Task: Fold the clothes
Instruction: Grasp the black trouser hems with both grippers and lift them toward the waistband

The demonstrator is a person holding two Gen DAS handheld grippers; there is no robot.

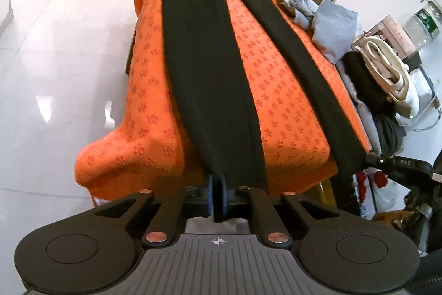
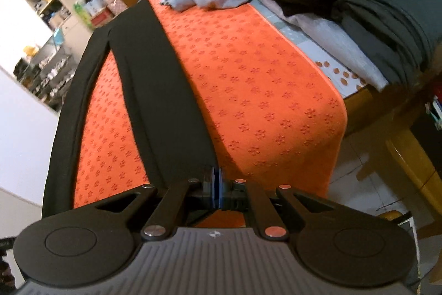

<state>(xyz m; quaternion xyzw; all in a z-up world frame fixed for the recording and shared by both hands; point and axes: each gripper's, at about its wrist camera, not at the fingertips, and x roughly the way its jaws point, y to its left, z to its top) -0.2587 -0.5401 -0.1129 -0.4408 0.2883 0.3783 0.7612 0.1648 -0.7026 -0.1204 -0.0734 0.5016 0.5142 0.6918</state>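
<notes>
Trousers (image 1: 210,68) lie lengthwise on the cloth (image 1: 276,90) covering your table (image 2: 408,156), legs spread apart toward you. Each near leg end sits in one of your grippers: left gripper (image 1: 218,195), right gripper (image 2: 216,191). Piled clothes (image 1: 367,79) sit right of the cloth.

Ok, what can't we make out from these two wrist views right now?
- Left wrist: black trousers waistband runs over the far edge of the orange cloth; hem hidden inside the left hand-held gripper.
- Right wrist: hem hidden by the right hand-held gripper; second leg partly cut off behind its body.
</notes>
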